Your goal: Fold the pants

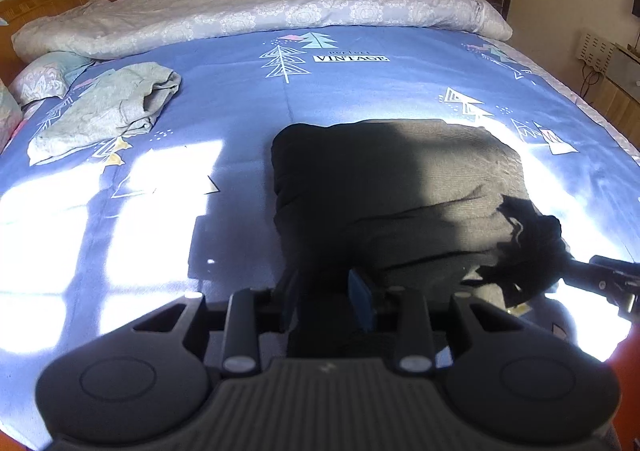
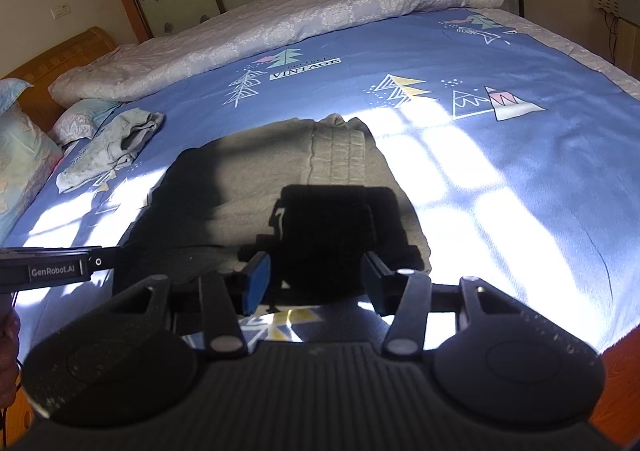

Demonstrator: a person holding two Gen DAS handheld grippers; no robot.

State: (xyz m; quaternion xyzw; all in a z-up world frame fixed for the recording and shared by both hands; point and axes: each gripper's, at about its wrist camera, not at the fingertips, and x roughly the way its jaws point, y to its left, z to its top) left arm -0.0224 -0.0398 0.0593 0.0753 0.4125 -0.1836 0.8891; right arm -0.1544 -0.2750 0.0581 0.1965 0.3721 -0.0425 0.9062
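Dark grey-brown pants (image 1: 400,187) lie folded into a thick rectangle on the blue bed sheet (image 1: 320,91), partly in shadow. In the right wrist view the pants (image 2: 320,167) show their ribbed waistband at the far end. My left gripper (image 1: 330,299) has its blue pads around the pants' near edge, with dark cloth between them. My right gripper (image 2: 316,279) is open, its blue pads wide apart at the pants' near edge, with a dark fold between them. The right gripper (image 1: 600,279) also shows in the left wrist view beside a bunched dark corner.
A crumpled light grey garment (image 1: 108,111) lies at the left of the bed. A rolled white-lilac quilt (image 1: 260,15) runs along the far side. Pillows (image 2: 24,155) lie at the headboard on the left. The bed's wooden front edge (image 2: 624,371) is close below.
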